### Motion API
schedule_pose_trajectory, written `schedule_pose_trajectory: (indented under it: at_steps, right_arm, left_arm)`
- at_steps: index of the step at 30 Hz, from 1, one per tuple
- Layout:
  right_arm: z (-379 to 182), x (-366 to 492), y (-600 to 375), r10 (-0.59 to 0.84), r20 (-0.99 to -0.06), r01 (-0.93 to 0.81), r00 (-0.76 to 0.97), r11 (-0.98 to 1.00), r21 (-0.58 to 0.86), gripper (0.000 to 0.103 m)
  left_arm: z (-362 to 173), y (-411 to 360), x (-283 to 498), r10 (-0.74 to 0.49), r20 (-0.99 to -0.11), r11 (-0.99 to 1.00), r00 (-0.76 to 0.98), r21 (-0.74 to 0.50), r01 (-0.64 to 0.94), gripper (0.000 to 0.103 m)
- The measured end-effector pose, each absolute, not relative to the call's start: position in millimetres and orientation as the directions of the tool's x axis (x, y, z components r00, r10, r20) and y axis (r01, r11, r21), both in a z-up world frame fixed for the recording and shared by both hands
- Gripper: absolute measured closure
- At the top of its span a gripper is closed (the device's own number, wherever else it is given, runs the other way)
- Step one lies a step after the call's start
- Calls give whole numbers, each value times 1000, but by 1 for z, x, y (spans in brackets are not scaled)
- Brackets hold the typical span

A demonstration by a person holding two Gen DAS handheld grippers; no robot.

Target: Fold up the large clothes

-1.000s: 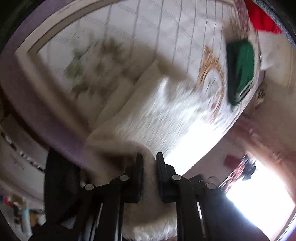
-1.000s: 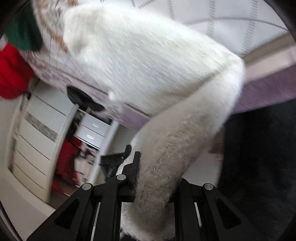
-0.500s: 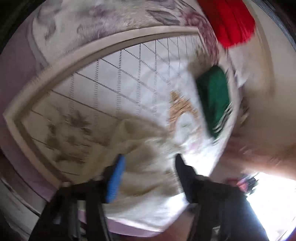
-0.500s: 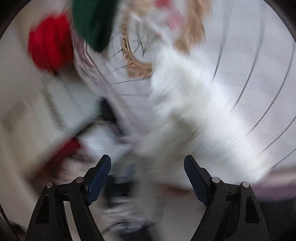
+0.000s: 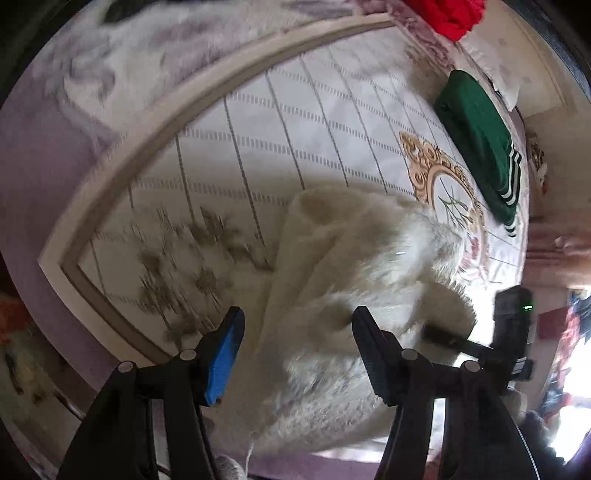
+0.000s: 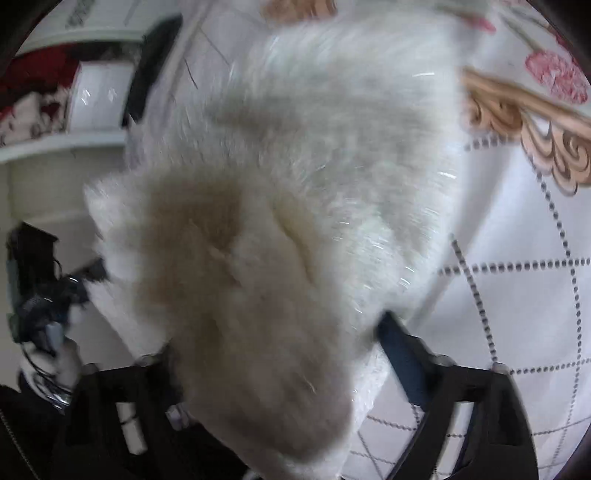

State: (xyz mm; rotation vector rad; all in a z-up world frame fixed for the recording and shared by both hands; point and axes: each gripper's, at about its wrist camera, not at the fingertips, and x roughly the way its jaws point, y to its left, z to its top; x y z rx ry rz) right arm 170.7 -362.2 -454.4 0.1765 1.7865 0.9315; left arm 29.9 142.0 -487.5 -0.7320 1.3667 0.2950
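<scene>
The fluffy cream-white knitted garment [image 5: 354, 280] lies bunched on the white quilted bedspread with dotted grid lines [image 5: 295, 122], near the bed's lower edge and touching the gold scrollwork medallion print [image 5: 436, 173].

Left gripper [image 5: 295, 354]: its jaws stand apart above the garment's near fold. One blue pad [image 5: 225, 354] is visible and presses on nothing; the garment lies loose in the gap. The jaws parted within the last second and have since held that width.

Right gripper [image 6: 280, 354]: the garment fills the space between its fingers and hides the left one. Its jaws have just been closing, but whether the pads press the fabric cannot be told.

A folded dark green garment with white stripes [image 5: 480, 144] lies well apart, past the medallion. A red cloth [image 5: 447, 14] lies at the far corner.
</scene>
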Motion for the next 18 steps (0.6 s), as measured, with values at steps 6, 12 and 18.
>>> schedule_pose_trajectory:
  at_steps: [6, 12, 18]
  right_arm:
    - [-456, 158, -442, 762, -636, 267, -121, 642, 719, 69]
    - [-473, 89, -525, 785, -581, 653, 214, 327, 683, 72]
    - [-419, 117, -508, 698, -709, 84, -101, 716, 693, 20]
  left_arm:
    - [-483, 148, 55, -74, -972, 827, 225, -186, -530, 1]
    - [-470, 158, 51, -67, -949, 813, 308, -231, -534, 1]
    - [-488, 144, 37, -138, -957, 824, 254, -253, -506, 1]
